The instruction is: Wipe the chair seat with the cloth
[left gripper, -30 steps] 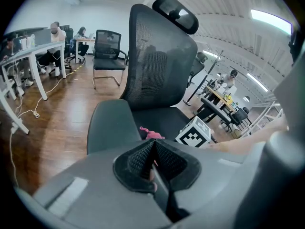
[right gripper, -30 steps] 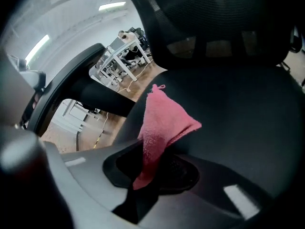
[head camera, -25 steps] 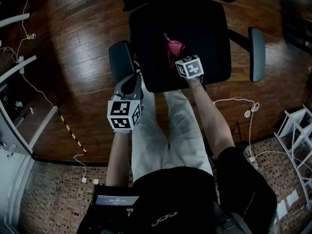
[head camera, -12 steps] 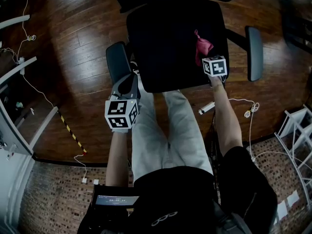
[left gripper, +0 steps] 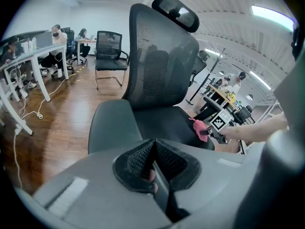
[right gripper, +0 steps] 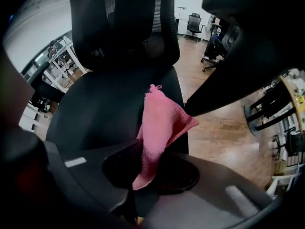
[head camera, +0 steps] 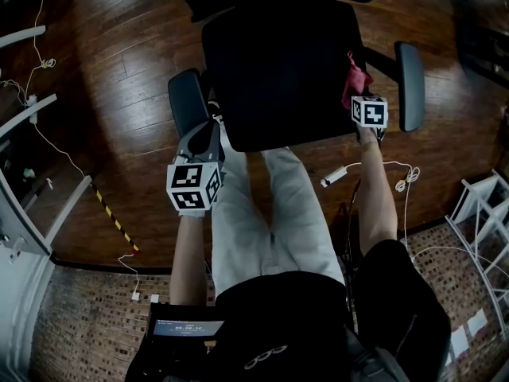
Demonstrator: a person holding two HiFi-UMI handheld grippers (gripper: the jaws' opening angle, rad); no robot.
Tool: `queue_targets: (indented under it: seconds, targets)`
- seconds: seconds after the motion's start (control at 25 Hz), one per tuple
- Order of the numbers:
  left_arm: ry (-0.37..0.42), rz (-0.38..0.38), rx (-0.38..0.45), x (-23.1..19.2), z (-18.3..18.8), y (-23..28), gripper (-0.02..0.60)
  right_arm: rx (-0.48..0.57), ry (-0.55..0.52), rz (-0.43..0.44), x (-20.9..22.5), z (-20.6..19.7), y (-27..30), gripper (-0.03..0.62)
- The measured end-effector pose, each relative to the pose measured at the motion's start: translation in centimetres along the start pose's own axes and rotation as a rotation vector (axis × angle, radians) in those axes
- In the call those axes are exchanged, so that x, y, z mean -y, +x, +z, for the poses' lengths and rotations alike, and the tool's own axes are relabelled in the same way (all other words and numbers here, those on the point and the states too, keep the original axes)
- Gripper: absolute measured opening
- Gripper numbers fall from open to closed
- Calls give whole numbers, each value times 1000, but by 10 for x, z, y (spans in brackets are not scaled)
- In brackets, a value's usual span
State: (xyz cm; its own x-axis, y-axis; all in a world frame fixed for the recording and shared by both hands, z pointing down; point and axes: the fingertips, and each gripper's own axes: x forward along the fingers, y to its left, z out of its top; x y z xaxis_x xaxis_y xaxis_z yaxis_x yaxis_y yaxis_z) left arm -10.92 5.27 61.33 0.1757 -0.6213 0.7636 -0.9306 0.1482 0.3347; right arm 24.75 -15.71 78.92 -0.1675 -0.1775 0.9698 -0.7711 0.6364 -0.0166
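Note:
A black office chair seat (head camera: pixel 278 70) fills the upper middle of the head view. My right gripper (head camera: pixel 359 94) is at the seat's right edge, shut on a pink cloth (head camera: pixel 354 76) that lies against the seat. In the right gripper view the pink cloth (right gripper: pixel 159 128) hangs out of the closed jaws over the seat (right gripper: pixel 100 109). My left gripper (head camera: pixel 208 138) stays beside the left armrest (head camera: pixel 185 102), off the seat's front left corner, shut with nothing in it. The left gripper view shows the seat (left gripper: pixel 162 123) and the far cloth (left gripper: pixel 198 128).
The right armrest (head camera: pixel 409 82) stands just right of my right gripper. The chair's mesh back (left gripper: pixel 159 66) rises behind the seat. Cables (head camera: pixel 382 169) trail over the wooden floor. A white desk frame (head camera: pixel 20 118) is at the left, and my legs are under the seat's front edge.
My right gripper has dragged the pink cloth across the seat from its middle to its right edge. The left gripper has barely moved.

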Motion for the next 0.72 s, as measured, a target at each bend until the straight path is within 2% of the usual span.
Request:
queue_targets:
  seconds: [0.16, 0.32, 0.44, 0.6, 0.72]
  targets:
    - [-1, -8, 0, 0, 1, 0, -6, -16, -19, -62, 14, -6, -8, 69]
    - [-1, -13, 0, 0, 1, 0, -6, -19, 27, -163, 32, -13, -17, 70]
    - [-2, -25, 1, 1, 1, -1, -6, -30, 21, -202, 26, -16, -17, 69]
    - [-7, -37, 0, 2, 1, -2, -6, -67, -67, -172, -14, -17, -4, 69]
    - [-6, -43, 2, 1, 1, -2, -6, -65, -65, -77, -60, -18, 10, 69]
